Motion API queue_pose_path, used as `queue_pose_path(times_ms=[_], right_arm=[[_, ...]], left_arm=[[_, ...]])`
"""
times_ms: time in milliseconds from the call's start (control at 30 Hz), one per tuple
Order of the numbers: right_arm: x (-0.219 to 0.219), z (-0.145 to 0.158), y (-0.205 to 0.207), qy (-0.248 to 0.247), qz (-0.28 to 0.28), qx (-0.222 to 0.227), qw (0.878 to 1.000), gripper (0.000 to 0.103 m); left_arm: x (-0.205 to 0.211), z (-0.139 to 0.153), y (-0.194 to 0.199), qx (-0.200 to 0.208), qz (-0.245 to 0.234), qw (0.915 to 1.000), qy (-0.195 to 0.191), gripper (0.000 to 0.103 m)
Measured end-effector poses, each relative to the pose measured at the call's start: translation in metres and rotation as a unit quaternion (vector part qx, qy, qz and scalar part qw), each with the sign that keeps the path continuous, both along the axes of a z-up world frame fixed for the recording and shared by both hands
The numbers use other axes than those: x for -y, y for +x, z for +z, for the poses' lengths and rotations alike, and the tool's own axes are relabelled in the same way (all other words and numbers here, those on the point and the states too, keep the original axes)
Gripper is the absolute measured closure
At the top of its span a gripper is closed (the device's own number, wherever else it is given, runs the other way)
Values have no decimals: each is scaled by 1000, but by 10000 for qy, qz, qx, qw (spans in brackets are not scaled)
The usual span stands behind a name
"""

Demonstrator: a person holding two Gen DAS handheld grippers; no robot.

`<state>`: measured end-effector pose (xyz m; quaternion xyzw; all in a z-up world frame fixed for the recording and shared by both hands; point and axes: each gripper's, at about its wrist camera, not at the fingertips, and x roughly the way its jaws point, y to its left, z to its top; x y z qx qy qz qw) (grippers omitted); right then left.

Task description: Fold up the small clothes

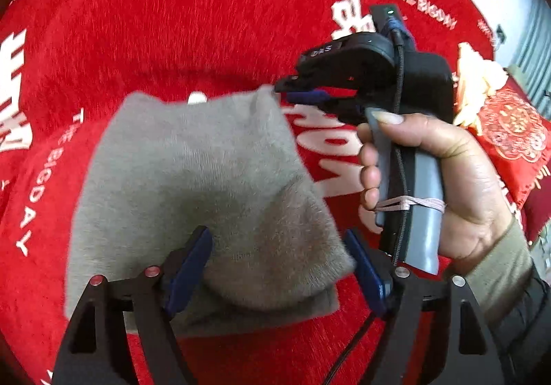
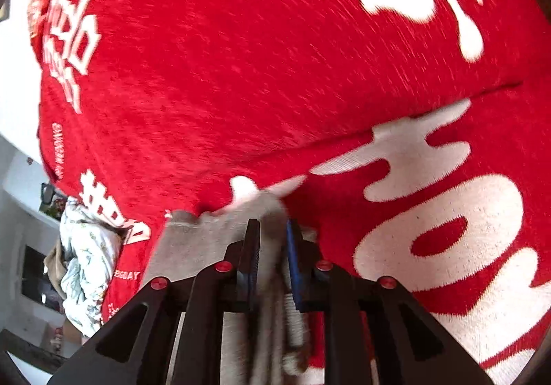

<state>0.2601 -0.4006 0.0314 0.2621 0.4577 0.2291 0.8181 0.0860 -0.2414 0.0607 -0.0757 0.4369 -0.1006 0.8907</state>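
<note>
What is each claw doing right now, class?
Left claw: open, straddling the fuzzy grey knitted garment, not pressing it.
Right claw: nearly closed, garment's corner between its fingers.

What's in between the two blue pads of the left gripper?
The grey cloth lies between the open left gripper's pads, over the red blanket. The left wrist view shows it.

The grey garment (image 1: 206, 178) is soft, fuzzy knit cloth, matt. Under it the red blanket (image 1: 206, 23) looks plush and short-piled with white woven lettering. The left tool (image 1: 279, 267) is matt black plastic with blue ridged pads (image 1: 187, 273) and shiny red metal rivets (image 1: 96, 279).
</note>
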Motion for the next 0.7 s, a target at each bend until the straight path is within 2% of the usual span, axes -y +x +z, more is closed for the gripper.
queue_pose_path(times_ms=[33, 67, 100, 133, 200, 267, 333, 400, 433, 467, 533, 600, 633, 667, 700], right_arm=[[-3, 7, -4, 138, 70, 99, 9998, 66], [-5, 12, -8, 286, 148, 194, 9993, 47], [-7, 17, -12, 467, 260, 286, 9982, 38], [-10, 21, -17, 705, 429, 375, 9959, 24], [-21, 26, -24, 1239, 946, 447, 9868, 22], [-32, 19, -26, 1497, 1223, 237, 9808, 22], [-33, -1, -23, 1334, 1100, -216, 9847, 22], [-27, -28, -19, 1093, 885, -608, 9882, 27], [-21, -37, -19, 1034, 817, -615, 9894, 40], [-17, -37, -21, 1006, 779, -589, 9901, 47], [-8, -33, -25, 891, 670, -540, 9923, 46], [-7, -24, -34, 437, 567, -366, 9968, 44], [-6, -18, -39, 163, 490, -283, 9983, 34], [-4, -11, -46, -271, 292, -246, 9989, 13], [-1, -6, -54, -586, 83, -194, 9981, 9]], left_arm=[[-2, 4, -4, 35, -22, 10000, 8, 23], [-7, 7, -7, 77, -17, 10000, 10, 23], [-16, 12, -10, 149, 44, 9999, -38, 23], [-23, 15, -12, 194, 115, 9997, -92, 23], [-42, 18, -12, 254, 416, 9986, -204, 23], [-61, 13, -4, 68, 719, 9970, -296, 23], [-71, 1, 6, -204, 944, 9948, -311, 23], [-79, -17, 15, -485, 947, 9938, -313, 23], [-79, -21, 16, -532, 881, 9943, -272, 23], [-76, -21, 15, -513, 823, 9951, -169, 23], [-69, -20, 11, -402, 661, 9970, 103, 23], [-70, -12, 8, -341, 583, 9976, 135, 23], [-76, -9, 9, -298, 601, 9977, 72, 23], [-83, -3, 5, -238, 654, 9976, 3, 23], [-94, 4, 6, -133, 747, 9971, -105, 23]])
